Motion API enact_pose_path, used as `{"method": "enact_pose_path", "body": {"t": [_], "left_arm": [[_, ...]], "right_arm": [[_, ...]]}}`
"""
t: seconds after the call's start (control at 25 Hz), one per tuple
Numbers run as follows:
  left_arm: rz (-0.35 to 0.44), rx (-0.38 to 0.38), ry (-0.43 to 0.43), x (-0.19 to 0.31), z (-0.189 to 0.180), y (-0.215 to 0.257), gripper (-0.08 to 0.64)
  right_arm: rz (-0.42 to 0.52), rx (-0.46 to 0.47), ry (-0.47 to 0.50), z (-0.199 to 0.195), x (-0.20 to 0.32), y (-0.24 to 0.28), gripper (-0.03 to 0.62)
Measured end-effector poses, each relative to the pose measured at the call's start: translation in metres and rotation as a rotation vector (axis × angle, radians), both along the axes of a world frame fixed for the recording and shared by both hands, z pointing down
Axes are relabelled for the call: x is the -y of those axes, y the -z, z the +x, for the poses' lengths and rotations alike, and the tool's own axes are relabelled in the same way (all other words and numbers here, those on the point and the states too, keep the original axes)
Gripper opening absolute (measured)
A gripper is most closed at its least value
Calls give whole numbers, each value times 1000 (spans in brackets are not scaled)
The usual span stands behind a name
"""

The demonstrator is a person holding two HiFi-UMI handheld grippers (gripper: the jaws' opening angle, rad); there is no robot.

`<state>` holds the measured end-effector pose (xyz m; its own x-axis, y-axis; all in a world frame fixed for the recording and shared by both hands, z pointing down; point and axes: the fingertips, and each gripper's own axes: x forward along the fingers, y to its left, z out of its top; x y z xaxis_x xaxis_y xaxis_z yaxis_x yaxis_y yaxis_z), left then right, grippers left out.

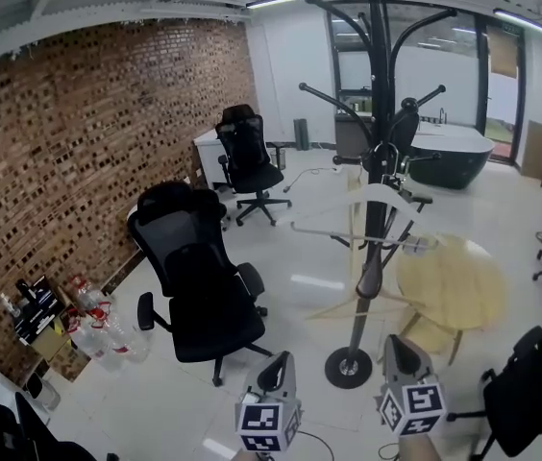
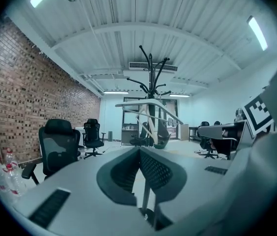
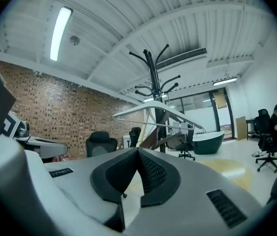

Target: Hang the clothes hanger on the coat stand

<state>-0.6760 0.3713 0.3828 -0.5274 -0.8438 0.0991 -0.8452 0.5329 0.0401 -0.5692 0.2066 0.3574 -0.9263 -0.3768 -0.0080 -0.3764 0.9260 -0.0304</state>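
Observation:
A white clothes hanger hangs from a low hook of the black coat stand, tilted a little, with nothing holding it. Both grippers are low at the front, well short of the stand's round base. My left gripper is shut and empty. My right gripper is shut and empty too. In the left gripper view the jaws meet, with the hanger and stand straight ahead. In the right gripper view the jaws meet below the hanger and stand.
A black office chair stands left of the stand, another farther back. A round wooden table sits just right of the stand. Water bottles lie by the brick wall. A person sits far right.

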Motion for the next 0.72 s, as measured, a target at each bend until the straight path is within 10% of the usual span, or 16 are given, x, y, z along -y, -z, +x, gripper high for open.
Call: {"method": "enact_pose_path", "body": {"t": [0.72], "left_arm": [[12, 31, -225, -160, -15, -24, 14]], "right_arm": [[-2, -71, -177, 2, -210, -20, 3]]}}
